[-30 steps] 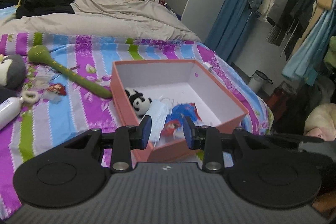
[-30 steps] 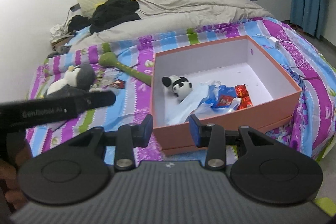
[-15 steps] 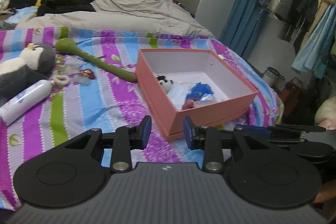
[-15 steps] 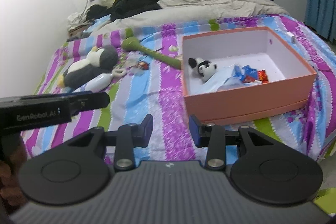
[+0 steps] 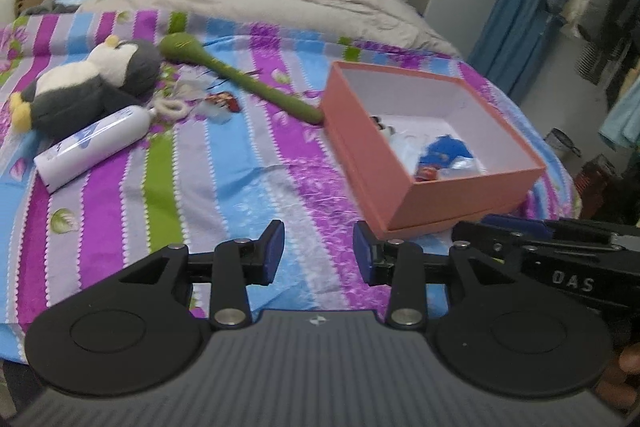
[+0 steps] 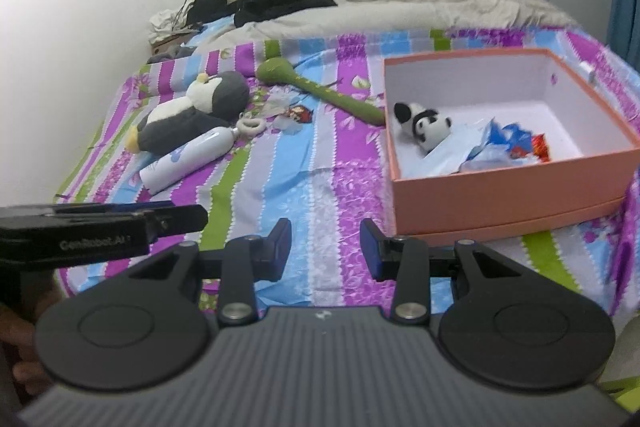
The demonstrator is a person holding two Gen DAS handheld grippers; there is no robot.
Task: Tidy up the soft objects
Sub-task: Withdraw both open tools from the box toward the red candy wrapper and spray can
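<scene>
Two risks stand out, I judge, both tied to what lies loose on the striped bedspread [image 5: 240, 187]. Farthest left, the plush penguin [image 6: 192, 111] is bulky, rounded and fuzzy; narrow jaws could catch only a tuft of pile and let it slip on the way over. Touching its flank lies a smooth, hard-looking white bottle [image 6: 188, 157] with a looped cord at its cap; a careless reach for the penguin could roll it, or it could be taken for a soft thing by mistake. Next comes crinkled clear wrapping and a small red item [image 6: 300, 114], too small to identify. The long green felt-like toy [image 5: 244, 77], bulb-headed and thin-tailed, ends against the wall of the orange cardboard box [image 5: 400, 187]; lifted by one end it would likely droop and snag the rim. Inside the box, a small panda plush [image 6: 424, 123] rests on pale cloth beside blue and red pieces.

Left gripper [image 5: 319, 253]: jaws partly apart and opening, nothing between them, over bare bedspread. Right gripper [image 6: 325, 249]: jaws partly apart, empty as well, near the box's front corner.
</scene>
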